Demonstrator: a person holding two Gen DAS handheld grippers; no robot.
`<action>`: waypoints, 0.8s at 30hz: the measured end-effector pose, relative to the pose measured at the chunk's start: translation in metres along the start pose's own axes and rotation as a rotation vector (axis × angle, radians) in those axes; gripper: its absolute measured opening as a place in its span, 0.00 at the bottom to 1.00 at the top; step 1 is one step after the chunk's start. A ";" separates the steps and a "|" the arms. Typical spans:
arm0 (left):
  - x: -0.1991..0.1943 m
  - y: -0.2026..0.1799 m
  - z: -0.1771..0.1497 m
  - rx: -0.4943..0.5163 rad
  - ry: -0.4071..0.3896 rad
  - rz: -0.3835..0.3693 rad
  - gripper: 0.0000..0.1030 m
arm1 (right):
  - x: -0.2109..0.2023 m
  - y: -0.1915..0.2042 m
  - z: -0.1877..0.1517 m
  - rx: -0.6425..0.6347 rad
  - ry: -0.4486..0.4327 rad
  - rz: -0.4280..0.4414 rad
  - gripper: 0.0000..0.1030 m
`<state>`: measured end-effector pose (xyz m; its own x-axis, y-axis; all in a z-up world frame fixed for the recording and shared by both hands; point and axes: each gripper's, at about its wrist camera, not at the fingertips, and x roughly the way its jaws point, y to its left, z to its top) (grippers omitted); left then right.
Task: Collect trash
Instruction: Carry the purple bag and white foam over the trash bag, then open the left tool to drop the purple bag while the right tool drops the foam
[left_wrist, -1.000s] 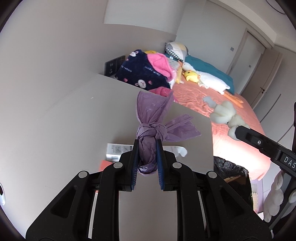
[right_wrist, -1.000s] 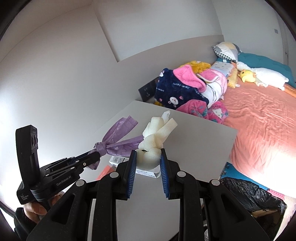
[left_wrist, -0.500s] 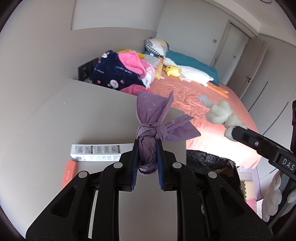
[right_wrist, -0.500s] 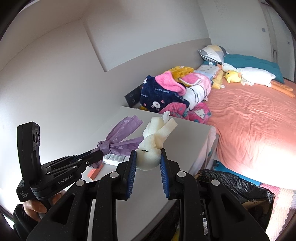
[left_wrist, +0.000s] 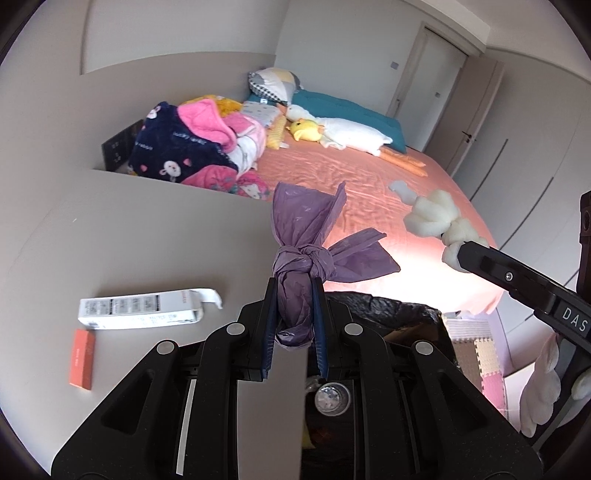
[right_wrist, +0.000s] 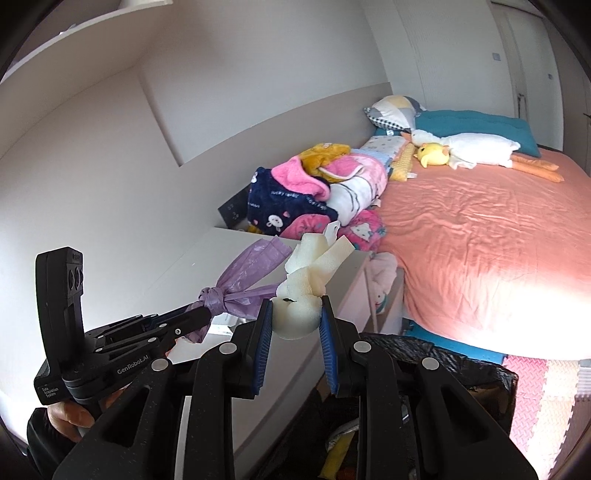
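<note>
While both loads hang short of the bin (left_wrist: 391, 314): nothing dropped yet, I judge.
Left gripper (left_wrist: 293, 314): clamped on my purple knotted bag (left_wrist: 299, 258), at the bin's near rim.
Right gripper (right_wrist: 295, 325): clamped on white foam (right_wrist: 306, 284), above the bin.
Left to collect: white box (left_wrist: 140, 308), orange box (left_wrist: 82, 353), on the desk (left_wrist: 129, 240) beside the bin.

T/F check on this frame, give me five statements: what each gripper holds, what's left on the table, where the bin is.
1. The left gripper is shut on a knotted purple plastic bag. True.
2. The right gripper is empty. False: its jaws clamp a white foam scrap.
3. A white carton lies on the grey table. True.
4. The small orange box is in the bin. False: it lies on the table beside the carton.
5. A black-lined trash bin stands below the table edge. True.
</note>
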<state>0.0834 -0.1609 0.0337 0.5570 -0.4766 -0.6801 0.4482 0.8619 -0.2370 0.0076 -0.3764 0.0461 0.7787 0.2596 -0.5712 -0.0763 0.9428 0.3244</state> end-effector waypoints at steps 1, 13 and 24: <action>0.001 -0.003 0.001 0.006 0.002 -0.006 0.17 | -0.003 -0.004 0.000 0.006 -0.004 -0.005 0.26; 0.022 -0.053 0.000 0.093 0.050 -0.083 0.17 | -0.036 -0.049 -0.006 0.088 -0.056 -0.090 0.26; 0.050 -0.070 -0.011 -0.006 0.253 -0.247 0.94 | -0.070 -0.080 -0.015 0.174 -0.123 -0.231 0.84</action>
<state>0.0721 -0.2430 0.0083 0.2414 -0.6135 -0.7519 0.5430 0.7276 -0.4193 -0.0502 -0.4670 0.0484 0.8333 0.0056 -0.5528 0.2108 0.9212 0.3271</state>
